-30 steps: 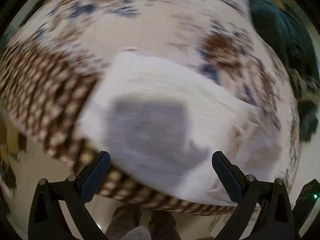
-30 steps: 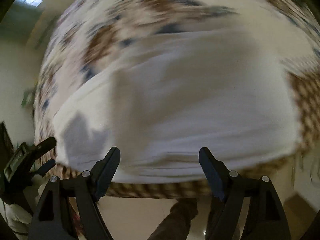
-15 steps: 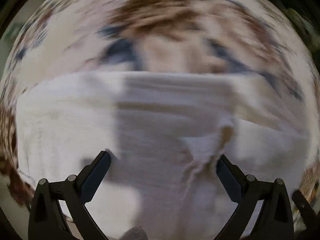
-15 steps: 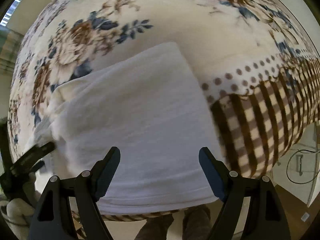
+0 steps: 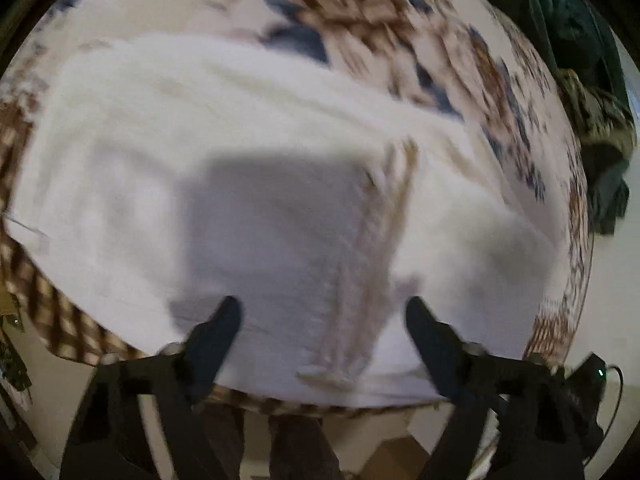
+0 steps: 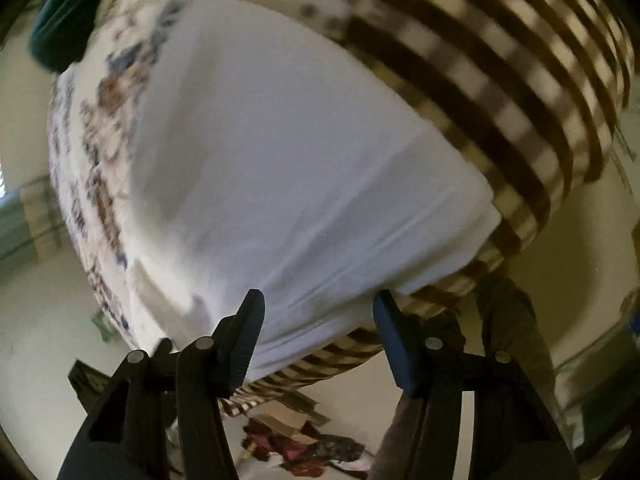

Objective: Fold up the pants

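White pants point(image 5: 248, 168) lie flat on a floral and brown-checked blanket point(image 5: 380, 4), with a frayed seam or drawstring point(image 5: 372, 248) running toward the near edge. My left gripper point(image 5: 322, 312) is open and empty, hovering above the pants' near edge. In the right wrist view the pants point(image 6: 280, 152) show as a smooth folded white panel. My right gripper point(image 6: 318, 306) is open and empty, just over the pants' near hem at the blanket's edge point(image 6: 500, 80). Both views are motion-blurred.
Dark green clothing point(image 5: 560, 8) is piled at the far right of the blanket, also seen at the far left in the right wrist view point(image 6: 60, 28). The person's legs point(image 5: 296, 448) and the floor lie below the bed edge. Clutter point(image 6: 304, 444) lies on the floor.
Both grippers have swung over the pants and stayed open. The left view pulled back toward the near edge; the right view rotated so the checked border now sits at upper right.
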